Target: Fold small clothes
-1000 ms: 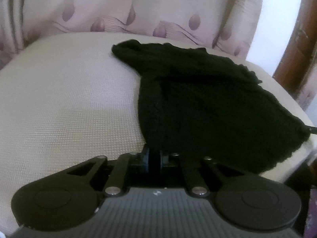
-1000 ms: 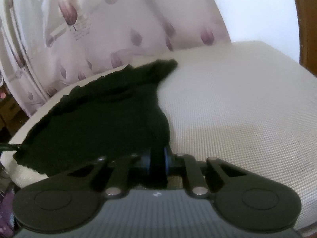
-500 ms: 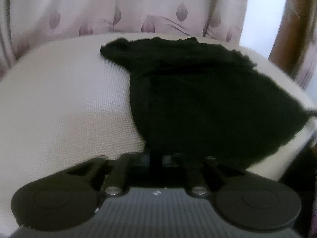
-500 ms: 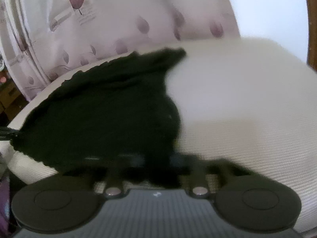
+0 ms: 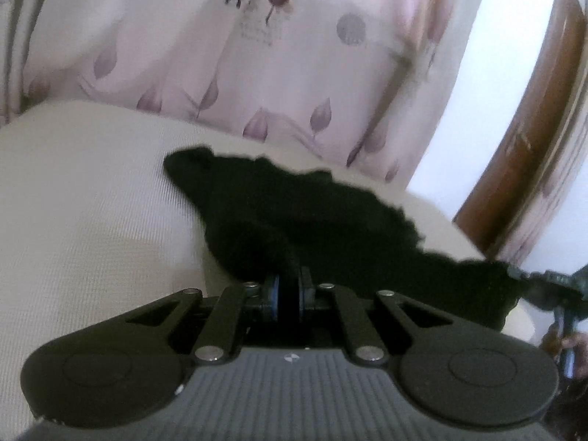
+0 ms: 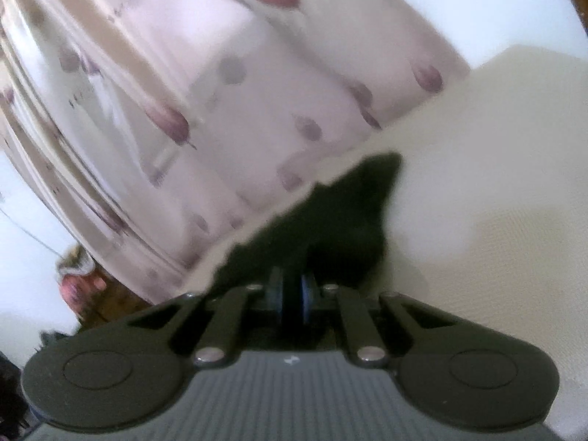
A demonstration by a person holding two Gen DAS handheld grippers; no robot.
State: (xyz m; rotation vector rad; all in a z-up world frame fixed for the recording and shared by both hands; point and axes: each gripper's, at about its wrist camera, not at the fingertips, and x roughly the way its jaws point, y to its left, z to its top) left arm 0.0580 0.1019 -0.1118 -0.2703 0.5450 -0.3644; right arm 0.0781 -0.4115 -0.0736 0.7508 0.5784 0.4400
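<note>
Two fisheye wrist views sit low and close over a cream cushion [image 5: 81,220], each looking along its gripper toward the patterned curtain [image 5: 257,55] behind. Both share the black garment [image 5: 312,220] on the cushion; the right view is tilted.

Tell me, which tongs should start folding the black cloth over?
Probably both together: left tongs and right tongs are each shut on a near corner of the black knit garment. Neither looks better placed.

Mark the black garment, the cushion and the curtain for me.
black garment [image 5: 330,228]: left wrist view, middle of the cloth.
cushion [image 5: 92,220]: left wrist view, bare top.
curtain [image 5: 228,73]: left wrist view, leaf-printed fold.
</note>
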